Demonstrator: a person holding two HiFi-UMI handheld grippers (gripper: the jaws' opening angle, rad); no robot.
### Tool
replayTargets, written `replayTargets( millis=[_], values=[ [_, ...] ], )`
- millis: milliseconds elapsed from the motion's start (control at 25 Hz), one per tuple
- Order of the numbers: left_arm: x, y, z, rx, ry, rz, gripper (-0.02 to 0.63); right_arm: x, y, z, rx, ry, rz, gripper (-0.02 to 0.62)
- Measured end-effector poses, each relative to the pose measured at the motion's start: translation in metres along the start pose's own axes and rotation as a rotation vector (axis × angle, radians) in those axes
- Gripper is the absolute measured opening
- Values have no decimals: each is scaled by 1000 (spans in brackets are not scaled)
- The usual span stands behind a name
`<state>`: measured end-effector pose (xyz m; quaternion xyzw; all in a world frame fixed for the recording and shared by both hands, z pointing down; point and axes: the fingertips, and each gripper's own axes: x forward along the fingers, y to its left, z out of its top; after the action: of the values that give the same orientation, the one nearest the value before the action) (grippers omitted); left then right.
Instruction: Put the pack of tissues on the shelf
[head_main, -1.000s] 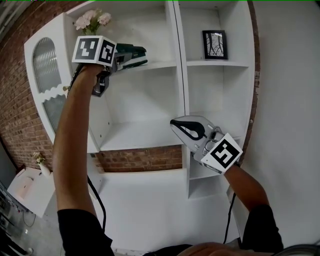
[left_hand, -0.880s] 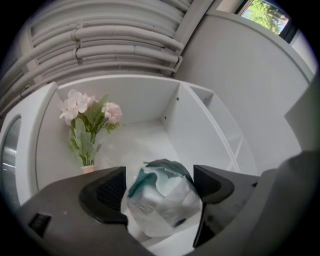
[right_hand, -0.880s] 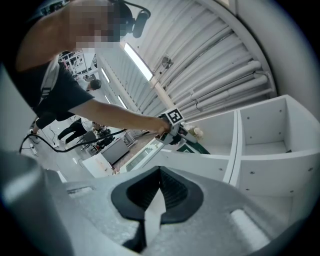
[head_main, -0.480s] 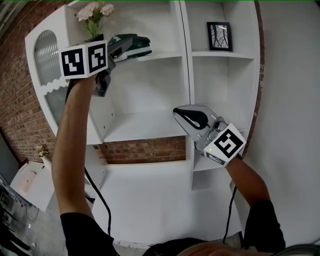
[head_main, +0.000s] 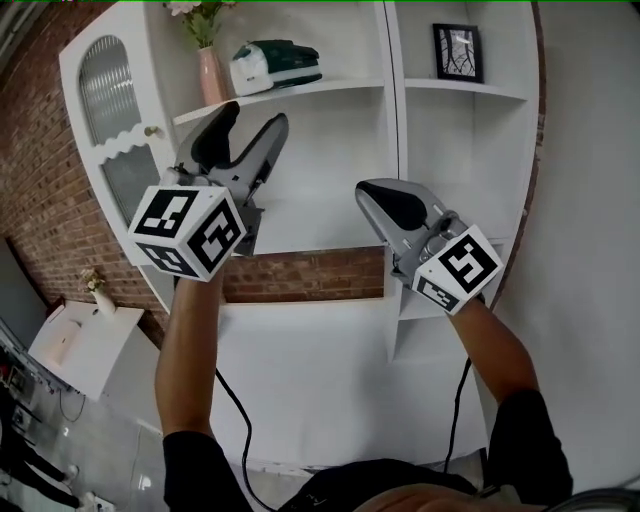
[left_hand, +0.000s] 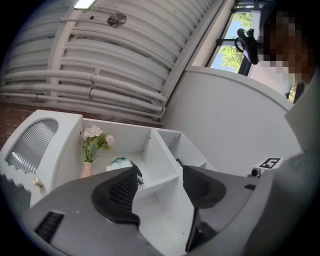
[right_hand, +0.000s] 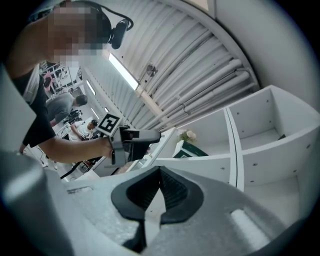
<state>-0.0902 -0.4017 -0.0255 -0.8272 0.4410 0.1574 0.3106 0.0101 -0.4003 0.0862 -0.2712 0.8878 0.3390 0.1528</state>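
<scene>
- Brick wall ran down the far left, behind a white shelf unit with an arched ribbed door.
- Left tongs pointed up on a raised forearm, jaws apart and closing on nothing.
- Pack of tissues lay on the upper shelf, just beside a pink vase of flowers, apart from both tongs.
- Right tongs hung slightly lower, jaws together and empty.
- Framed picture stood on the top right shelf.

Tissue pack lies on upper shelf, right of vase, perhaps touching.
</scene>
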Motion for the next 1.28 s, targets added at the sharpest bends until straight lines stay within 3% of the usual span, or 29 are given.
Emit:
replayTargets(
  millis=[160,560,960,1280],
  values=[
    [-28,-35,-24,39,-11,-49,191,0,6,-3,34,-14,-15,2],
    [-72,-90,-82,-78,-15,-79,5,-20,31,-24,78,-17,-55,2],
    [-99,-121,-118,-210,-10,-83,-2,-46,73,-38,-20,43,-66,0],
    [-125,-134,-153,-280,25,-99,-2,-67,86,-73,56,92,-119,0]
  ],
)
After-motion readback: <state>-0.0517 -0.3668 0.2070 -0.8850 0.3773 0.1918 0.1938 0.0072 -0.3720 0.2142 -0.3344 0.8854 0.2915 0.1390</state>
